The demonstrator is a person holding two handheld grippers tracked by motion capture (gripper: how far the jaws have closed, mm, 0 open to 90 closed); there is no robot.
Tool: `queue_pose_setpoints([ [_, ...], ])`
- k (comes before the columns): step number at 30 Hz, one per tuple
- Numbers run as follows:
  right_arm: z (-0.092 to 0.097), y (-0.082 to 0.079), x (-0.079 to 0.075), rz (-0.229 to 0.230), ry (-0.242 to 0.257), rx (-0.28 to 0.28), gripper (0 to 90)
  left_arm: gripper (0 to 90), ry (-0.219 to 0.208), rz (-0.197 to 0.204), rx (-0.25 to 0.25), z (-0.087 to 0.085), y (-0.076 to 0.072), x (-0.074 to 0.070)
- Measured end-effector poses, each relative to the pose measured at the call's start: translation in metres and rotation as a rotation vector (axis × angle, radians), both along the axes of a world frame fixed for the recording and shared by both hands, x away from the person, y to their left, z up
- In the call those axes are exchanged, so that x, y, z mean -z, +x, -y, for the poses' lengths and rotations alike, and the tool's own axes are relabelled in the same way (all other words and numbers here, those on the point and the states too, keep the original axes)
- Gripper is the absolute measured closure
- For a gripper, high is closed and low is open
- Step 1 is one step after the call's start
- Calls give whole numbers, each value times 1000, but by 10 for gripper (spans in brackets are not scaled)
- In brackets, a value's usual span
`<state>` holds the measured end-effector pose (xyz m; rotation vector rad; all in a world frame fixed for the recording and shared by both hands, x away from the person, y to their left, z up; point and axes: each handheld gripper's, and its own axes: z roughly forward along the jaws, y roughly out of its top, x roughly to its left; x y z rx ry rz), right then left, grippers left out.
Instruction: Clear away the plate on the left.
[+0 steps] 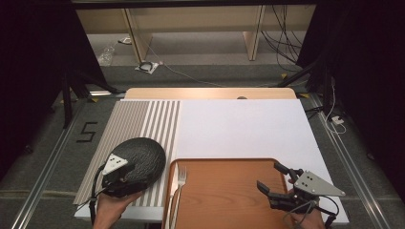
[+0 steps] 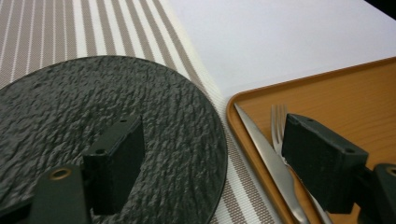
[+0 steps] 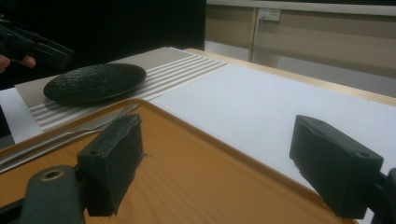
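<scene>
The high view sets the black plate (image 1: 138,160) on the striped mat (image 1: 143,124), at the bench's near left, with the left tool (image 1: 119,177) above its near rim, jaws spread wide and gripping nothing. The left gripper view adds the plate's rough surface and its rim just beside the wooden tray (image 2: 327,88), where a knife (image 2: 268,158) and fork (image 2: 279,122) lie along the left edge. The right tool (image 1: 274,180) hangs open over the tray's bare right half, with white bench cover (image 1: 243,129) free beyond.

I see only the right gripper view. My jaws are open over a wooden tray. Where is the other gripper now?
Observer: The left gripper hovers over the near edge of the black plate, jaws open.
Operator: What cutlery lies on the tray?
Observer: A knife and a fork, side by side at the left rim of the tray.
Operator: Does the plate touch the tray?
Observer: No, a strip of the striped mat shows between them.
</scene>
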<state>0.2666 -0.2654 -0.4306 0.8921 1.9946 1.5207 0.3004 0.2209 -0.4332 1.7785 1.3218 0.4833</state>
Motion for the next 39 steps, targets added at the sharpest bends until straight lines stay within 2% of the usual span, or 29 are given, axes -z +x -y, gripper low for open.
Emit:
queue_pose_setpoints([
  [1,0,0,0,1,-1,1,181,213,-6,-1,-20,-2,0,1],
  [6,1,0,0,0,-2,3,182,213,0,-20,-46,-7,0,3],
  [11,1,0,0,1,-6,1,182,207,-7,-39,-92,-13,-1,5],
  [18,2,0,-1,7,4,4,182,201,-34,-62,-162,-26,-5,8],
  [30,-2,-1,0,6,-3,-3,184,183,-69,-108,-221,-41,-8,13],
  [33,-1,-1,-1,3,-5,-1,184,180,-92,-123,-248,-46,-9,15],
  [34,-1,0,0,3,-8,-2,184,180,-106,-126,-275,-49,-10,15],
  [36,-2,0,0,5,-5,-4,185,180,-115,-126,-287,-51,-10,15],
  [37,-2,0,0,5,-6,-5,185,180,-132,-135,-309,-55,-12,16],
  [38,-2,0,0,5,-6,-5,185,180,-132,-135,-309,-55,-12,16],
  [39,-2,0,0,5,-5,-5,185,180,-151,-140,-319,-57,-12,16],
])
